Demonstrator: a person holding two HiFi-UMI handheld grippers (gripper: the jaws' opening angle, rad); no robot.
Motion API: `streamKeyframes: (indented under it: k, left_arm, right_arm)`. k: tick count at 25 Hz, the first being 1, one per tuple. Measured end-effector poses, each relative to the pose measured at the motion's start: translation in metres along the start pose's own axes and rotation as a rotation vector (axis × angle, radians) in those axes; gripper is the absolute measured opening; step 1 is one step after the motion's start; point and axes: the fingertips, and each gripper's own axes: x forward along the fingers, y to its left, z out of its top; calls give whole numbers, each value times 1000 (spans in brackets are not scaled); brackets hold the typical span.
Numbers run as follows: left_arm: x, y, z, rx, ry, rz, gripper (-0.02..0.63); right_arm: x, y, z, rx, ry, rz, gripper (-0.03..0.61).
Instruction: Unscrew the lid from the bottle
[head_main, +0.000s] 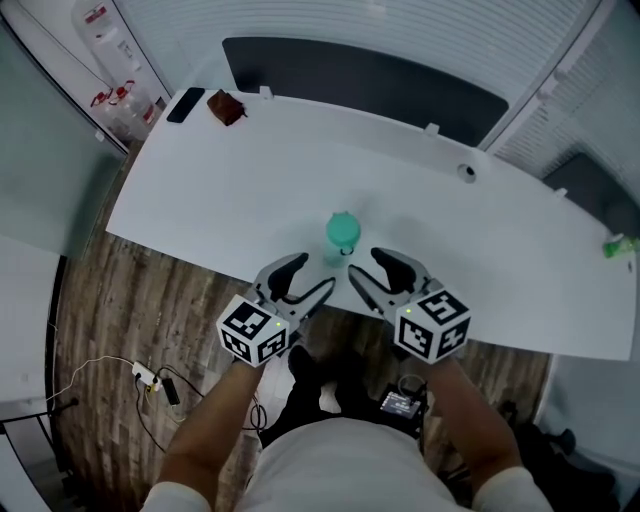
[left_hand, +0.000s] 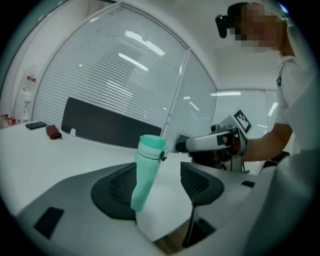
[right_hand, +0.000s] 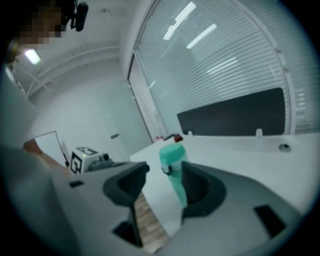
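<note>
Teal bottle (head_main: 343, 233) stands upright on the white worktop (head_main: 250, 170), near its front edge, lid (left_hand: 151, 144) still on. Left tongs (head_main: 315, 276) and right tongs (head_main: 364, 263) both gape wide and empty, tips just short of the bottle, no contact. Risk: one pad arriving first could tip the free-standing bottle. A weak hold on the body would likely let it spin with the lid.
</note>
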Motion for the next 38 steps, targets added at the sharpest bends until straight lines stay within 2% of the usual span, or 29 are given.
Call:
streamKeyframes:
  k: [4, 6, 13, 20, 25, 27, 29, 35, 38]
  left_arm:
    - [25, 19, -17, 151, 88, 79, 309]
    - [39, 25, -24, 205, 114, 118, 319]
    - [71, 32, -39, 206, 155, 186, 339]
    - [91, 29, -24, 250, 116, 176, 337]
    - [96, 32, -10, 237, 81, 185, 330]
    - [97, 31, -10, 248, 86, 147, 327]
    - [98, 27, -12, 273, 102, 74, 325]
    - [94, 10, -21, 349, 181, -238, 325]
    - [93, 7, -24, 379, 230, -347, 325]
  right_arm:
    - [21, -11, 7, -85, 12, -66, 283]
    - [31, -15, 11, -125, 19, -96, 302]
    - [61, -15, 16, -221, 78, -140, 319]
    - [77, -20, 13, -268, 128, -179, 318]
    - [78, -18, 14, -272, 142, -181, 314]
    - [78, -18, 14, -285, 149, -161, 313]
    - [77, -18, 12, -318, 161, -124, 313]
    - [71, -8, 6, -411, 216, 41, 313]
    - [71, -6, 4, -434, 232, 97, 313]
